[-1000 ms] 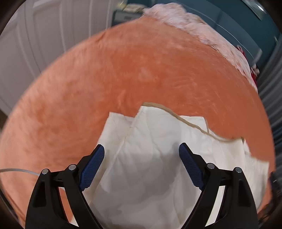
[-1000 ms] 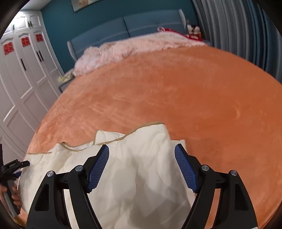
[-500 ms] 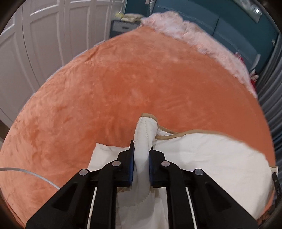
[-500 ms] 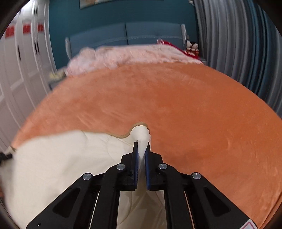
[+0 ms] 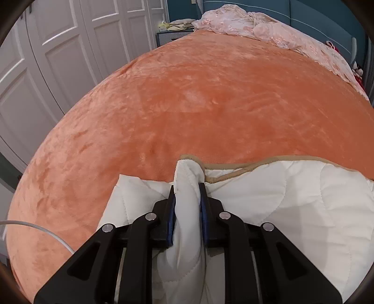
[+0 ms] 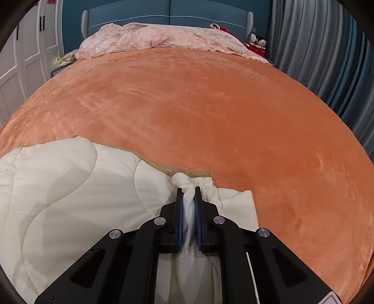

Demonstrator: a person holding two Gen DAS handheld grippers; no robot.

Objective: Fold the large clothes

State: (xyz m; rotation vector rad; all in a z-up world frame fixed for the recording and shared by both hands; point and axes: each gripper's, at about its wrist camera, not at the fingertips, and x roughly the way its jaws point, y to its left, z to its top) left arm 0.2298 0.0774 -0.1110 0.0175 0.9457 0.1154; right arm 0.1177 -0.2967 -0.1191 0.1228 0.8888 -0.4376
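A cream quilted cover [image 5: 292,198] with a tan bound edge lies at the near end of the orange plush bed [image 5: 187,105]. A bunched fold of its edge stands between the blue pads of my left gripper [image 5: 187,189], which press on it while the jaws are opening slightly. In the right wrist view the same cream cover [image 6: 70,187] spreads to the left. My right gripper [image 6: 188,189] pinches a thin twisted tuft of its edge, its jaws also easing open a little. Under both grippers the cover is hidden.
The orange bed [image 6: 210,105] stretches far ahead. A pink lace cover [image 6: 163,37] lies crumpled by the blue headboard [image 6: 168,11]. White wardrobe doors [image 5: 58,46] stand on the left, grey curtains [image 6: 327,46] on the right. A white cable [image 5: 35,228] crosses the lower left.
Both grippers went from wide open over the cream cover to shut on folds of its edge. Both have sunk closer to the bed, and the cover's edge now runs taut between them.
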